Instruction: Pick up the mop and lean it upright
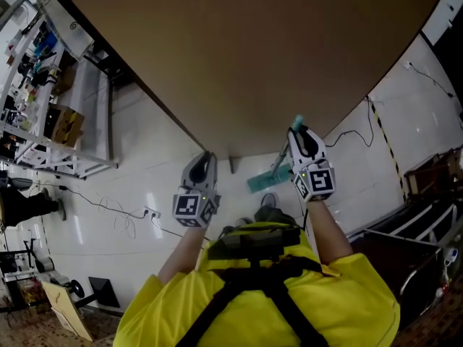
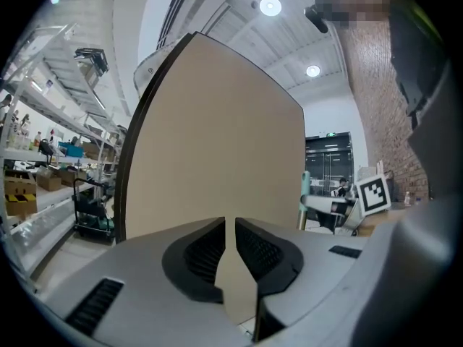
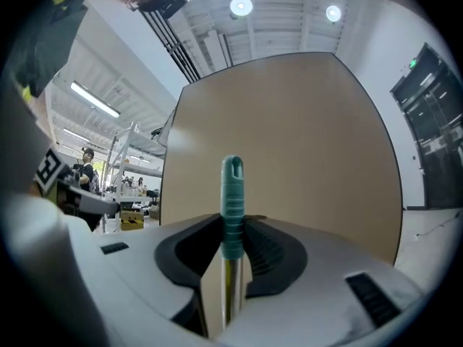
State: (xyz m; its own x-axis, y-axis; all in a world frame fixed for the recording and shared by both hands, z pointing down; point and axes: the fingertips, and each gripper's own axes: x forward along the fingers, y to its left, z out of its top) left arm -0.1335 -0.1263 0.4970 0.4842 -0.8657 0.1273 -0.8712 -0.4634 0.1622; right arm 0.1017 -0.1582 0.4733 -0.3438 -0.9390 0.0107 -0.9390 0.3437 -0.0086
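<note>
The mop stands nearly upright in front of a tall brown board. Its metal handle ends in a teal grip, and its teal head rests on the white floor near the board's foot. My right gripper is shut on the handle just below the teal grip, which pokes up between the jaws. My left gripper hovers to the left of the mop, apart from it, jaws shut on nothing. In the left gripper view the teal handle shows at right.
Metal shelves with boxes line the left side. Cables and a power strip lie on the floor at left. Dark frames stand at right, beyond a yellow-black floor tape. The person's yellow shirt fills the bottom.
</note>
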